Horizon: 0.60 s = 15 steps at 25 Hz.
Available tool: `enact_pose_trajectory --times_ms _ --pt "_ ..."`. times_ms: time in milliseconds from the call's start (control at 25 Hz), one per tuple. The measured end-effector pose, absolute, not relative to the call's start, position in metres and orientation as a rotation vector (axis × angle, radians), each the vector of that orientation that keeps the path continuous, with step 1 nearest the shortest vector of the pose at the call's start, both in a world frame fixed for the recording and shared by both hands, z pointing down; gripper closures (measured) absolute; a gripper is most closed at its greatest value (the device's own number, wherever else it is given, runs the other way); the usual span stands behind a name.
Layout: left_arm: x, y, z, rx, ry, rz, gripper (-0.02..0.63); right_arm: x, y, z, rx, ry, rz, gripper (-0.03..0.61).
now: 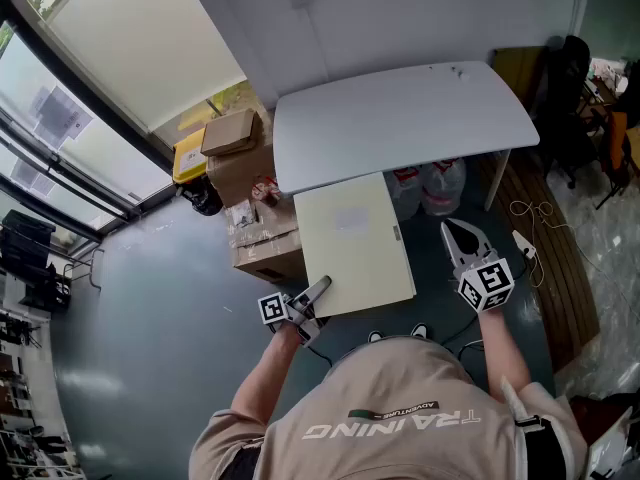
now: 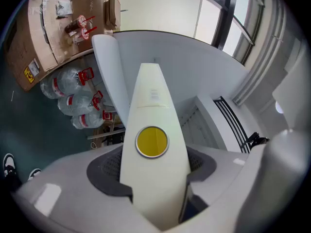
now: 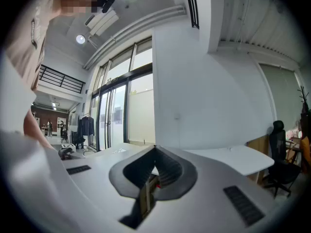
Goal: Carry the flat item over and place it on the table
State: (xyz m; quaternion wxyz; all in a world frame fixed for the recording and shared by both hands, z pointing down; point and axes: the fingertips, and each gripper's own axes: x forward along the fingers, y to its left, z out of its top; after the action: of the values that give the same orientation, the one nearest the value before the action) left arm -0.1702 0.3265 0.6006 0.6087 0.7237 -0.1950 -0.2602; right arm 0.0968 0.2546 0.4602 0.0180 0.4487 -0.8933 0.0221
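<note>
Cream board [image 1: 355,238]: off the floor and held roughly level in front of the white bench [image 1: 400,118]. Its far edge is right at the bench's near edge; I cannot tell whether it overlaps the top or sits just below it.
Left claw [image 1: 316,290]: pinching the board at its near left corner, the corner farthest from the bench. The panel runs straight out from between the jaws.
Right claw [image 1: 463,240]: pressed together on nothing, off the board's right side and short of the bench.
Done: the board looks lifted and brought up to the bench.
Left to do: move it fully over the bench top, lower it flat, let go.
Bench top: looks wide enough to take the board.
Around the bench: cardboard boxes [image 1: 245,158] to its left, water bottles [image 1: 440,183] beneath it.
</note>
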Motion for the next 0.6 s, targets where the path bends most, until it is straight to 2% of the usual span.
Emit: enact_pose_trajectory --times_ms 600 --pt "-0.19 0.326 0.615 1.664 -0.382 -0.564 0.331 0.065 0.256 0.463 1.406 -2.78 0.066 0.574"
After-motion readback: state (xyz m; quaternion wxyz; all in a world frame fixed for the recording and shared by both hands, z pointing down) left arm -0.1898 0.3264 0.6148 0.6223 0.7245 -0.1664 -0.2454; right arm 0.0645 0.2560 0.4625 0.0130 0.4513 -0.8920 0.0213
